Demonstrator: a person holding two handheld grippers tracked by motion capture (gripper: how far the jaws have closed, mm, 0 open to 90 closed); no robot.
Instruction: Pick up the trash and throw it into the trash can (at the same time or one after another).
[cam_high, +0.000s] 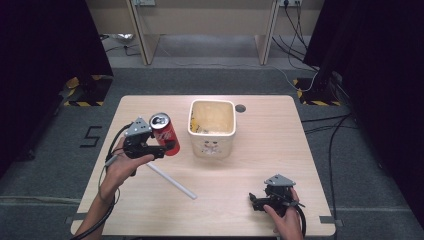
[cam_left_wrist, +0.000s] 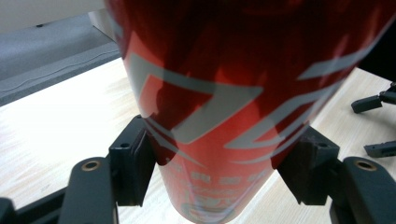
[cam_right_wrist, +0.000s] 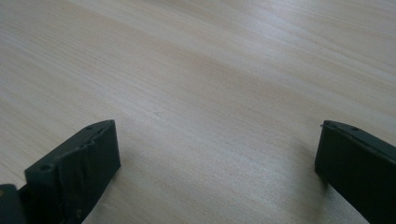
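Note:
A red drinks can (cam_high: 165, 133) with white lettering hangs above the left half of the wooden table (cam_high: 260, 160), tilted, its silver top facing up. My left gripper (cam_high: 167, 148) is shut on the red can (cam_left_wrist: 219, 116), one pad on each side of its body. The left gripper (cam_left_wrist: 217, 168) looks along the can toward the table. My right gripper (cam_high: 252, 201) rests low near the front right of the table. In its own view the right gripper (cam_right_wrist: 217, 158) stands open, with bare wood between its jaws.
A cream square bin (cam_high: 212, 128) stands at the table's middle back, to the right of the can. A white stick (cam_high: 172, 181) lies on the wood in front of the left hand. A round hole (cam_high: 240, 108) sits near the far edge.

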